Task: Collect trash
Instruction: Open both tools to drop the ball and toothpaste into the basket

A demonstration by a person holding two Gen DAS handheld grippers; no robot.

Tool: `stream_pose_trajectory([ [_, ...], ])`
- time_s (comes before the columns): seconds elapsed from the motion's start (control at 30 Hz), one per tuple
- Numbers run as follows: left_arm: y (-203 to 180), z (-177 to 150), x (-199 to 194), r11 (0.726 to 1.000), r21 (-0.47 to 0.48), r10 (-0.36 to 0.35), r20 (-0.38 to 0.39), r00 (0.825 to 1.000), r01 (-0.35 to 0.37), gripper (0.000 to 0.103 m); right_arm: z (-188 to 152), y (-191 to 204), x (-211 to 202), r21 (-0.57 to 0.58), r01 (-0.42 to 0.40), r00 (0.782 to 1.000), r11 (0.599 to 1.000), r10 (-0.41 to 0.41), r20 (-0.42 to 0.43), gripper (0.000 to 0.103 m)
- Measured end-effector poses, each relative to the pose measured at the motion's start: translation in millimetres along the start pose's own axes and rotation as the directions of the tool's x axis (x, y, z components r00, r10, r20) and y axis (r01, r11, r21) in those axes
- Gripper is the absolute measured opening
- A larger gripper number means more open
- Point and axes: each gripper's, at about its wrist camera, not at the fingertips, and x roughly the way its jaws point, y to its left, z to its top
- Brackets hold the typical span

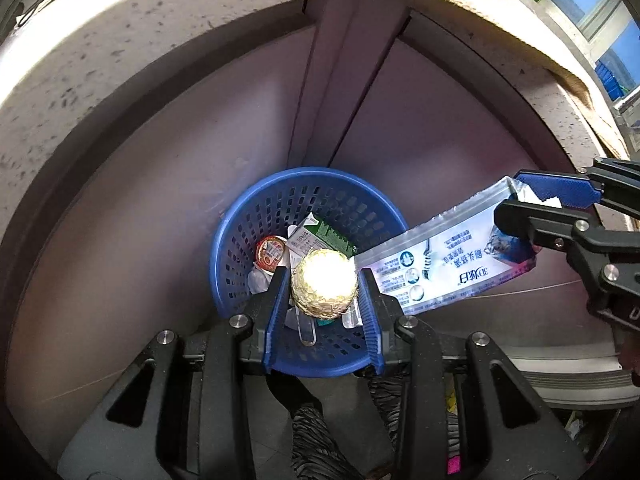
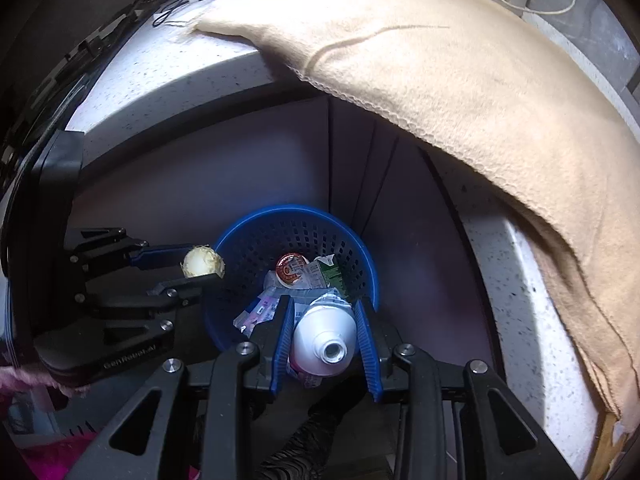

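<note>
Right up close, the left hand-held gripper point(image 1: 324, 288) is clamped on a gold foil ball point(image 1: 324, 282), and the right hand-held gripper point(image 2: 324, 334) pinches a toothpaste tube point(image 2: 323, 344), nozzle toward the camera. Both point steeply down, with the blue basket point(image 1: 240, 240) directly below. Farther back, a beige towel point(image 2: 460, 80) hangs off the bench point(image 2: 168, 64).

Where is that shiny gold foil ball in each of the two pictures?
Left wrist view: the gold foil ball sits low at centre, gripped by the left gripper.
Right wrist view: it appears at mid-left.
Shared landmark: the blue mesh wastebasket, directly below.
</note>
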Motion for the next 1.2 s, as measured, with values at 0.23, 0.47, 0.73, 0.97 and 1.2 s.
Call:
stream_pose_trajectory([
  [0.23, -0.6, 4.3, -1.0, 1.0, 0.011, 0.012, 0.001, 1.0, -0.012, 0.034, -0.5, -0.7, -4.0, -0.004, -0.018, 1.0, 1.0, 0.018, 0.005, 0.033],
  [0.47, 1.2, 7.5, -3.2, 1.0, -0.002, 0.023, -0.011, 1.0, -0.023, 0.035, -1.1, -4.9, -12.2, -0.004, -0.018, 1.0, 1.0, 0.018, 0.013, 0.044],
  [0.73, -3.0, 9.5, -12.0, 1.0, 0.012, 0.023, 0.007, 1.0, -0.023, 0.046, -3.7, -8.7, -27.3, 0.003, -0.043, 0.999, 0.999, 0.043, 0.027, 0.045],
  [0.97, -5.2, 10.1, -34.6, 0.999, 0.015, 0.043, 0.04, 0.998, -0.044, 0.046, -0.3, -10.0, -45.0, 0.013, -0.051, 0.997, 0.999, 0.05, 0.055, 0.045],
  [1.2, -7.4, 18.2, -61.4, 0.999, 0.008, 0.047, 0.085, 0.995, -0.048, 0.046, -1.4, -14.4, -68.2, 0.025, -0.069, 0.993, 0.997, 0.066, 0.094, 0.045],
])
